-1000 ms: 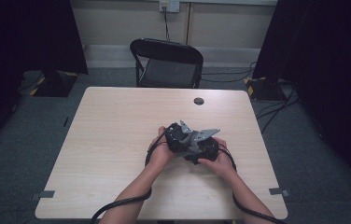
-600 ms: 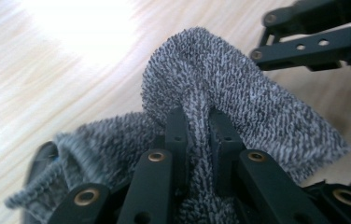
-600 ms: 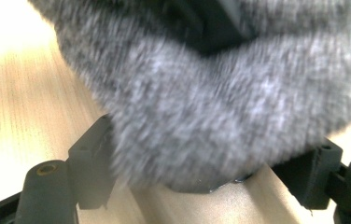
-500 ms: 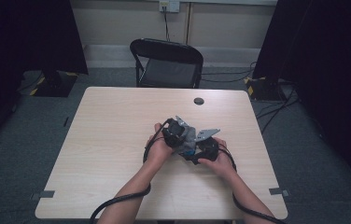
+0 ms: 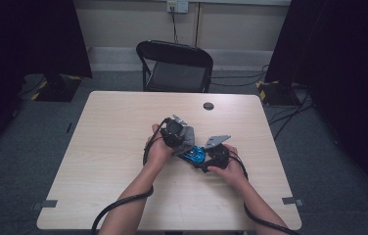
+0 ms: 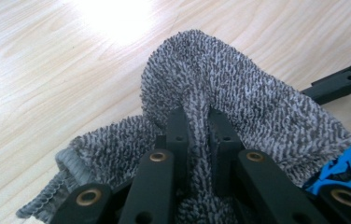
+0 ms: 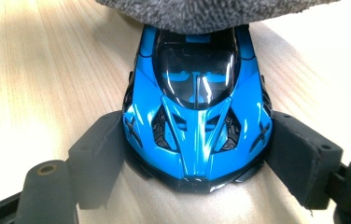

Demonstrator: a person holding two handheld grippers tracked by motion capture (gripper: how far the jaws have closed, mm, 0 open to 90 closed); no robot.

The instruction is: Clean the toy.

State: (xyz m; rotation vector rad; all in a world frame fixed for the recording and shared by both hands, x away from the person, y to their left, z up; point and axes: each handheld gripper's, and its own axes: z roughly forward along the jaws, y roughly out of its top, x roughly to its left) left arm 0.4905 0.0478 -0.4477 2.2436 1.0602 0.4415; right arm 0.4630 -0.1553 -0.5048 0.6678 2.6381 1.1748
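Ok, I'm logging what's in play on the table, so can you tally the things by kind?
Grey cloths: 1
Blue toy cars: 1
Grippers, left gripper and right gripper: 2
Round black table inserts: 1
Total: 5

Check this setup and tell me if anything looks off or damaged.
Nothing stands out. The right gripper clamps the blue toy car squarely by its sides, body unmarked. The left gripper pinches a fold of the grey cloth, draped over the car's far end.
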